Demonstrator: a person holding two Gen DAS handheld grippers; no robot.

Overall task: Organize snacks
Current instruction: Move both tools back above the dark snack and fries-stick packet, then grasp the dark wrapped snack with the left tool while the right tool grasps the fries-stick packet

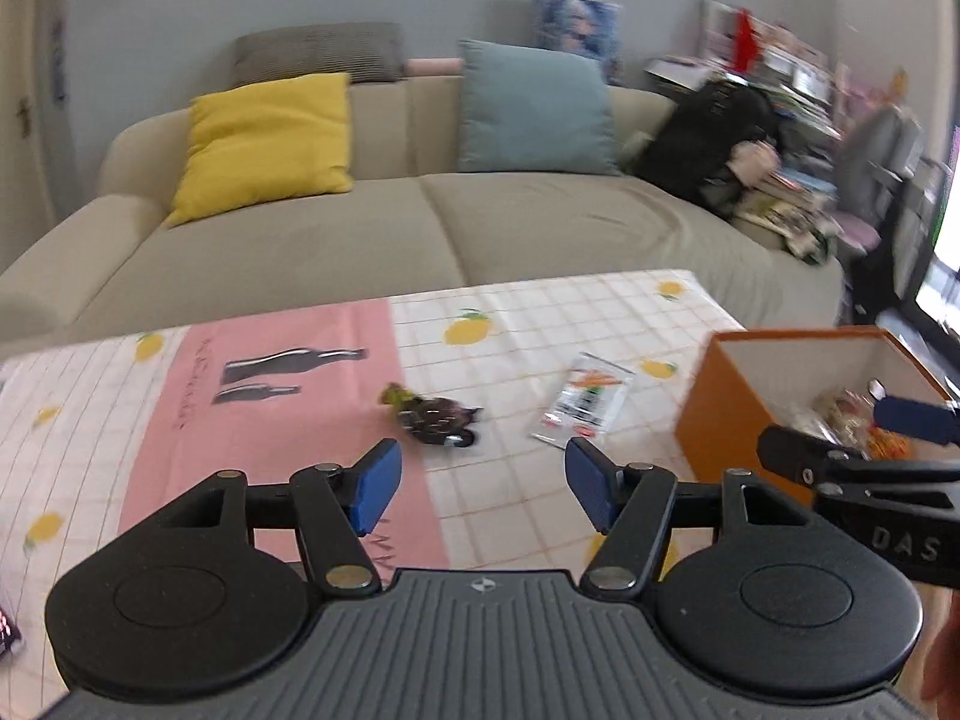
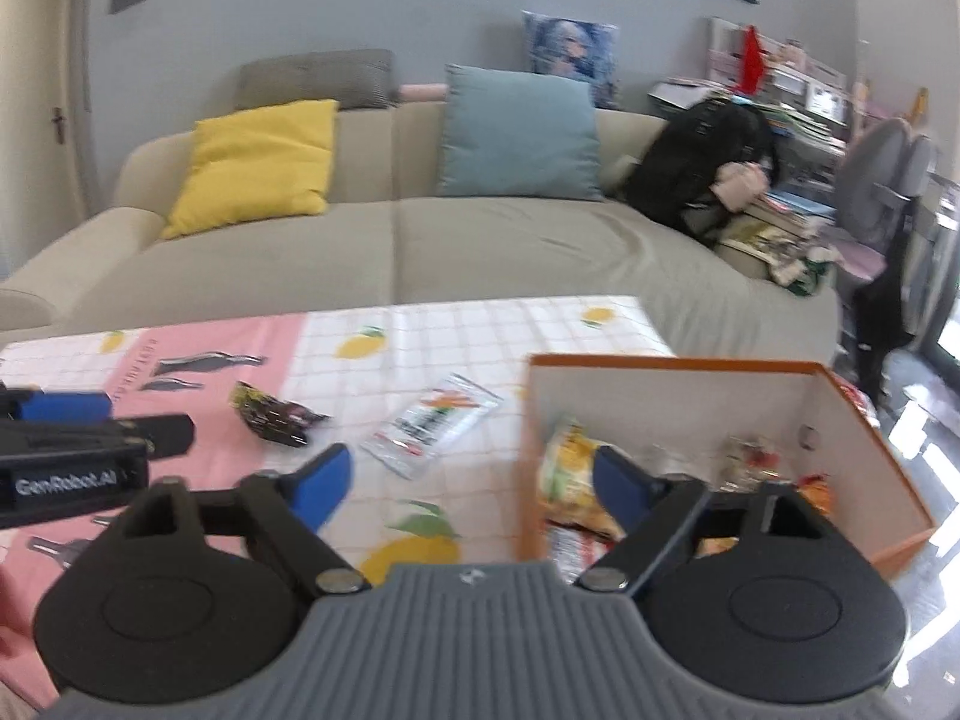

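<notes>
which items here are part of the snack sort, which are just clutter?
Job:
orange box, some snacks already inside
dark snack packet on the tablecloth
white snack packet on the tablecloth
left tool, open
right tool, open

Clutter:
yellow cushion
blue cushion
black backpack
book stacks

Dark packet (image 1: 437, 415): crumpled, flat on the tablecloth.
White packet (image 1: 582, 403): flat, beside the box.
Orange box (image 2: 864, 510): open, snacks inside.
</notes>
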